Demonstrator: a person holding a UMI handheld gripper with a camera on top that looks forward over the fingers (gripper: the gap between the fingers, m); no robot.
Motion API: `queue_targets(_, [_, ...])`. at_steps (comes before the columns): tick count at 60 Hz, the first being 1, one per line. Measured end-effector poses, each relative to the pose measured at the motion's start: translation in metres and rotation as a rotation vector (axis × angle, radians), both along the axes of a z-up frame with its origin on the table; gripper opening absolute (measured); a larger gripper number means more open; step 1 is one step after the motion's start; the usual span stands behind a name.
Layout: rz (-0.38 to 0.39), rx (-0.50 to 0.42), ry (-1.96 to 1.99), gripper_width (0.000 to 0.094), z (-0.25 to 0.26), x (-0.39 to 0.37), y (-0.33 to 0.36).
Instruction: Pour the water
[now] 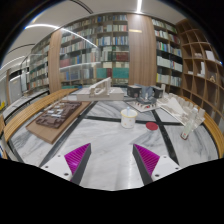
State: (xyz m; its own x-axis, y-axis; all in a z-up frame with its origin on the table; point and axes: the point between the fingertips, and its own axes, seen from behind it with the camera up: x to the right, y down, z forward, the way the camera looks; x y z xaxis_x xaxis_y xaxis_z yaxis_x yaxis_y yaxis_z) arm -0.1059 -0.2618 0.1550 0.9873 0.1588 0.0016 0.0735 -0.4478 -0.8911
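The white cup (128,117) stood on the marble table (110,150) at about twelve o'clock from the gripper (113,158), well beyond its fingers. At its four o'clock lay a small red thing (152,126), perhaps a lid. The jaws were spread wide and empty, probably ready for the approach.

Gripper camera faces forward over table (110,140) toward bookshelves (100,45).
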Motion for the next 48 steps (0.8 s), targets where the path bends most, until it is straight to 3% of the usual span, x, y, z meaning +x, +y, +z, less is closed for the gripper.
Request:
queue_targets(21, [-0.253, -0.042, -0.110, 0.0858, -0.077, 0.248, 0.029])
queue_targets(31, [-0.357, 0.030, -0.145, 0.0855, -0.076, 0.358, 0.082])
queue_targets(48, [-0.428, 0.129, -0.093, 0.0859, -0.075, 0.453, 0.193])
